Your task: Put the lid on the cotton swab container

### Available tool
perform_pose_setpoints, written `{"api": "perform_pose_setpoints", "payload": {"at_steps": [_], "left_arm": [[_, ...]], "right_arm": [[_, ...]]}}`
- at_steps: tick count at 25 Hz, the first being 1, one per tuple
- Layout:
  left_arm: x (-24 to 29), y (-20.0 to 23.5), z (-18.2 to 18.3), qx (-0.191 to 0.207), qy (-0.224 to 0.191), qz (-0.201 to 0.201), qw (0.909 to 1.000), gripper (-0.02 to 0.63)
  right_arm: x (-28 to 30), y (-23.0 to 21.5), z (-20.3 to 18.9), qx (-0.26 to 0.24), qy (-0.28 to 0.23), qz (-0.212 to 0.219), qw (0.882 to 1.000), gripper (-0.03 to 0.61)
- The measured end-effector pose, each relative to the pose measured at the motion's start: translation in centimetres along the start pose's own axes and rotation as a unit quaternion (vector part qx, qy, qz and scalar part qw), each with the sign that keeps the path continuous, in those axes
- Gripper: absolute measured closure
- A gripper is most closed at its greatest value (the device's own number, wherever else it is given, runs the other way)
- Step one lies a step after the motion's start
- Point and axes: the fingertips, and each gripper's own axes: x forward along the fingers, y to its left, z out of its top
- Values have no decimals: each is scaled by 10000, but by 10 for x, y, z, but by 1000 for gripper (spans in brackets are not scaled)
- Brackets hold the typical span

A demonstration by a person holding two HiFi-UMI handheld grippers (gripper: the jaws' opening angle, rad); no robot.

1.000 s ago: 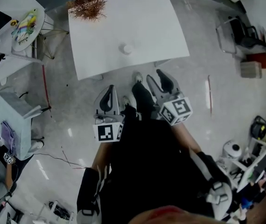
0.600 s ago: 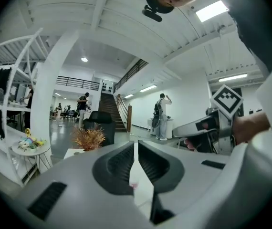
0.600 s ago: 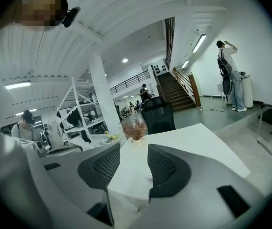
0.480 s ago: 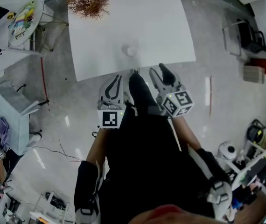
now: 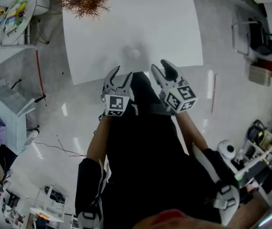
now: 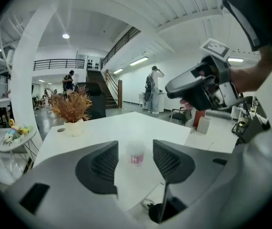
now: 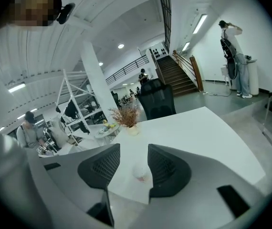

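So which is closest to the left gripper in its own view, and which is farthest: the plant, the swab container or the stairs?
1. Cotton swab container: straight ahead on the near part of the white table, seen between the jaws.
2. Dried plant: on the left, at the table's far corner.
3. Stairs: far back, beyond the table.
The left gripper has its jaws opening, gripping nothing.

Small pale cotton swab container (image 5: 134, 54) on the white bench (image 5: 169, 27), too small and blurred to tell whether its top is covered. The bench's far edge is cut off.
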Motion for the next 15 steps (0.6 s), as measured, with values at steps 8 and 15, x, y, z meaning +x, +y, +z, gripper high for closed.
{"api": "perform_pose_setpoints", "payload": {"at_steps": [8, 15], "left_arm": [[65, 7, -56, 388, 544, -228, 9975, 358], [100, 3, -77, 643, 792, -597, 9930, 351]], "right_arm": [[37, -34, -30, 145, 531, 40, 9985, 413], [65, -57, -61, 461, 1050, 54, 9934, 412]]}}
